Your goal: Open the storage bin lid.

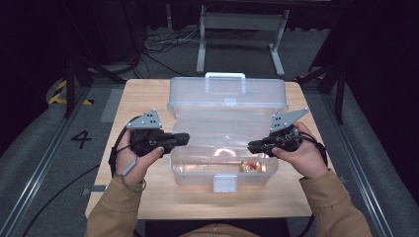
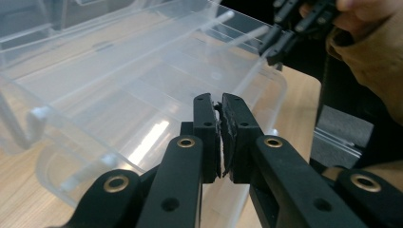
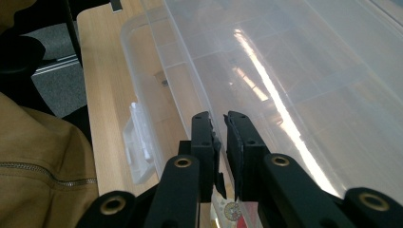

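High view: the clear, stiff but light plastic storage box (image 1: 225, 143), lid open, is flanked by the left gripper (image 1: 185, 138) and right gripper (image 1: 252, 146), both closed and empty, and is best gripped at its rims.

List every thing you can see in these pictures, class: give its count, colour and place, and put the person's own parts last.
Storage box: one, clear plastic, middle of table, open.
Lid: one, clear, raised at the back, handle on top.
Latch: one, whitish, front wall of box.
Small item: one, red and yellowish, inside box at right; too small to identify.
Table: one, light wood.
Metal stand: one, grey, on floor behind table.
Left gripper: one, black, at box's left end, shut.
Right gripper: one, black, at box's right end, shut.
Sleeves: two, tan.
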The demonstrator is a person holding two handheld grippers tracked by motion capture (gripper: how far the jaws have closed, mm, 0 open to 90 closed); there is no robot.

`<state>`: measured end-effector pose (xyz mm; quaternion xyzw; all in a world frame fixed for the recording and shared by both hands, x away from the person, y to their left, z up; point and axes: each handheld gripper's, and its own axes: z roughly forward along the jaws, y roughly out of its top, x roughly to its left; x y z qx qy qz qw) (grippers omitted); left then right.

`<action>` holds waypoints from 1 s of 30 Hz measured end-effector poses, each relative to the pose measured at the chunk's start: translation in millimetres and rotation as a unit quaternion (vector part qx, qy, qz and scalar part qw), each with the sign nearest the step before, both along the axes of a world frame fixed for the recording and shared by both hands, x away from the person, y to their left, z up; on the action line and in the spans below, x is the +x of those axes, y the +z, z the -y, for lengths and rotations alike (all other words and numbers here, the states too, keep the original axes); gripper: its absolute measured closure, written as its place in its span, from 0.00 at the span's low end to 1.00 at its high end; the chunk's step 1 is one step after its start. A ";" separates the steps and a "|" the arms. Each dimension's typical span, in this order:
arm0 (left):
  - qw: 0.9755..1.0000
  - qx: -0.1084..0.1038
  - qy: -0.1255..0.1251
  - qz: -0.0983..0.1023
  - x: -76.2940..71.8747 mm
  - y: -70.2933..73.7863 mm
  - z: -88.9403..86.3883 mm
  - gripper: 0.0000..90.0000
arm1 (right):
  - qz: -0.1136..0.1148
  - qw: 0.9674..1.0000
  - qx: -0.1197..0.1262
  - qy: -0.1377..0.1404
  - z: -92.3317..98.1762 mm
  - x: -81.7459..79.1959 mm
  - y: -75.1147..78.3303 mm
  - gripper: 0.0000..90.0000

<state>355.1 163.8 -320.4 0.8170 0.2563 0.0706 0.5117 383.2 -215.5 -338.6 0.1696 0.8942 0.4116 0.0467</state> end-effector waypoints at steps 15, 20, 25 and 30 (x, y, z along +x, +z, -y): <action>0.998 -0.020 0.058 -0.009 8.7 -3.6 -10.2 0.97 | -0.002 1.000 0.005 0.000 0.6 -1.9 -1.8 0.91; 0.998 -0.022 0.064 -0.010 9.6 -4.3 -11.1 0.98 | -0.002 1.000 0.007 -0.001 0.1 -3.3 -2.2 0.91; 0.997 -0.024 0.068 -0.013 10.2 -4.9 -12.2 0.99 | -0.003 1.000 0.010 -0.002 0.4 -5.9 -3.8 0.91; 0.997 -0.024 0.069 -0.013 10.3 -4.8 -12.6 0.99 | -0.002 1.000 0.009 -0.004 0.2 -7.8 -4.6 0.90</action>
